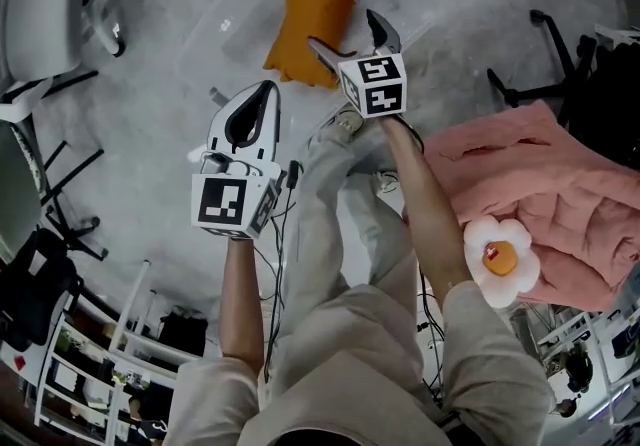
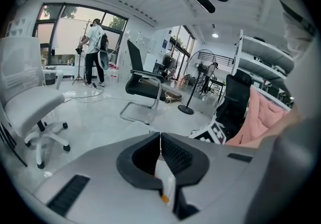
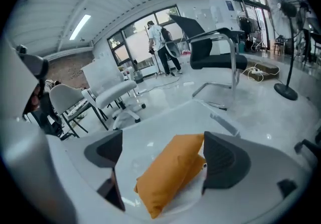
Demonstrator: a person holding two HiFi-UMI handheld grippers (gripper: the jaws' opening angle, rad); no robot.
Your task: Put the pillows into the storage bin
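Nearest us on the right, the fried-egg pillow (image 1: 500, 259) lies on the pink blanket (image 1: 560, 184), not yet picked up, so by our reckoning the task is only partly done. Just ahead on the left, the left gripper (image 1: 262, 99) hangs idle with its jaws pressed together on nothing, probably because one hand is enough for such light work. Farther on, the right gripper (image 1: 342, 29) tilts down over the bin with its jaws spread wide and gripping nothing. The orange pillow (image 1: 312, 14) shows between them but lies apart, below. It rests flat inside the clear storage bin (image 1: 222, 26) on the far floor, where it belongs.
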